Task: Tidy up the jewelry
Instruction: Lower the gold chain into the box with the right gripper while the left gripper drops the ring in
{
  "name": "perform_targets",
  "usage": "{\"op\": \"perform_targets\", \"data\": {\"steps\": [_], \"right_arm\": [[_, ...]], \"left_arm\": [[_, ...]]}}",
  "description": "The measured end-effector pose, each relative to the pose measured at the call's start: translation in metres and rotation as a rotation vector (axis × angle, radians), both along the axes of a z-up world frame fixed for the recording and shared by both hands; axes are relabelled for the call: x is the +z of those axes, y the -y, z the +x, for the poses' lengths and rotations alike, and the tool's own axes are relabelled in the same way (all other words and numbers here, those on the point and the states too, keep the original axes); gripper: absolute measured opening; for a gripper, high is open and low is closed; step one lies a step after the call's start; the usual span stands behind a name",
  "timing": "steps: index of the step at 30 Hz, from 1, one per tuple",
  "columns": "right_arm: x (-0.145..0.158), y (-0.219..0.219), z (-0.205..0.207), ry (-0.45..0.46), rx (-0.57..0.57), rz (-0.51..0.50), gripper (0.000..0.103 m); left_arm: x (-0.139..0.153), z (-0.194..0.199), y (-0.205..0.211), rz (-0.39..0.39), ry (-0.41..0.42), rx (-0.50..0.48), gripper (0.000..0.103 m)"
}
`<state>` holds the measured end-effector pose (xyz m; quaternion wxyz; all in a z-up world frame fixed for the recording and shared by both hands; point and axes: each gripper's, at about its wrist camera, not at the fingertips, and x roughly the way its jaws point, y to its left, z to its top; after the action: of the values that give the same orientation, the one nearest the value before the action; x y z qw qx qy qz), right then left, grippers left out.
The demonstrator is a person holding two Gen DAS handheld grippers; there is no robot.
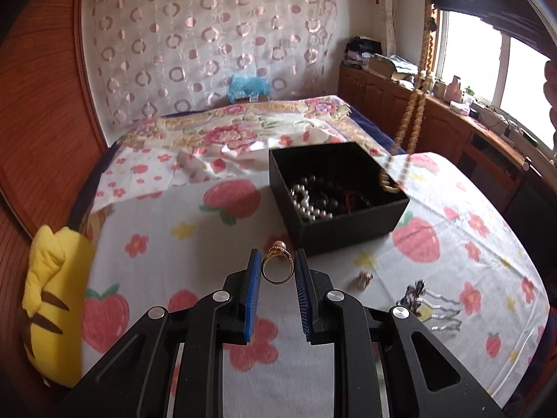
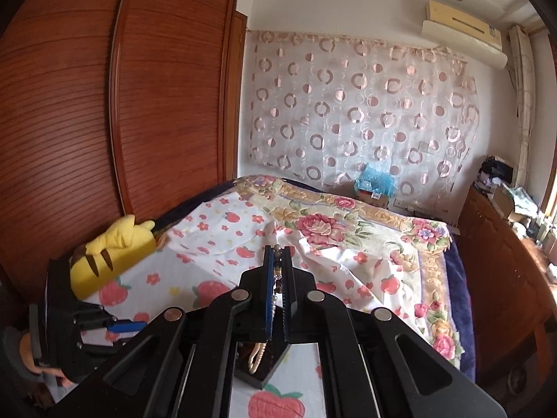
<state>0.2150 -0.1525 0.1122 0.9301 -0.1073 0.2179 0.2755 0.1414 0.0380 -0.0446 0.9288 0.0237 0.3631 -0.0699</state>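
- Partly done, judging by the pictures: the black box (image 1: pixel 351 205) on the strawberry-print bedsheet (image 1: pixel 209 244) already holds a white pearl strand (image 1: pixel 306 205) and dark beads.
- Left gripper (image 1: pixel 278 268) grasps a gold ring (image 1: pixel 276 265) with a pearl top, its band pinched between the blue pads (image 1: pixel 253 289), lifted above the sheet just in front of the box.
- Right gripper (image 2: pixel 277 271) is clenched on a wooden bead necklace (image 1: pixel 416 118); the strand hangs down with its lower end over the box's far right corner.
- Left to put away, it seems: both held pieces, a small earring-like piece (image 1: pixel 363 276) and a dark hair comb (image 1: pixel 428 303) lying on the sheet right of the left gripper.
- A yellow plush toy (image 1: pixel 52 299) sits at the bed's left edge.
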Motion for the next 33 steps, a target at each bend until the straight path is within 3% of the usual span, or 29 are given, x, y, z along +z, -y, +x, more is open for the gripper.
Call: {"op": "perform_targets", "data": {"steps": [6,12,17,22,23,26,33], "right_arm": [[-0.015,-0.012,0.026,-0.047,-0.006,-0.025,0.005],[-0.062,-0.022,0.048,-0.125,-0.033,-0.087,0.005],[-0.099,-0.021,0.061,-0.230,-0.032,-0.039,0.005],[-0.119,-0.023,0.061,-0.265,-0.035,-0.039,0.005],[-0.121,-0.023,0.061,-0.270,-0.039,-0.034,0.007],[-0.127,-0.021,0.058,-0.280,-0.038,-0.025,0.031],[-0.132,-0.013,0.043,-0.264,-0.025,-0.046,0.031]], "left_arm": [[0.007,0.011,0.005,-0.013,0.015,-0.016,0.018],[0.008,0.019,0.014,-0.002,0.029,-0.033,0.018],[0.006,0.028,0.019,0.008,0.023,-0.036,0.018],[0.006,0.027,0.019,0.003,0.024,-0.037,0.018],[0.005,0.029,0.021,0.003,0.024,-0.039,0.018],[0.005,0.035,0.027,0.005,0.027,-0.045,0.018],[0.006,0.048,0.041,0.020,0.022,-0.063,0.018]]}}
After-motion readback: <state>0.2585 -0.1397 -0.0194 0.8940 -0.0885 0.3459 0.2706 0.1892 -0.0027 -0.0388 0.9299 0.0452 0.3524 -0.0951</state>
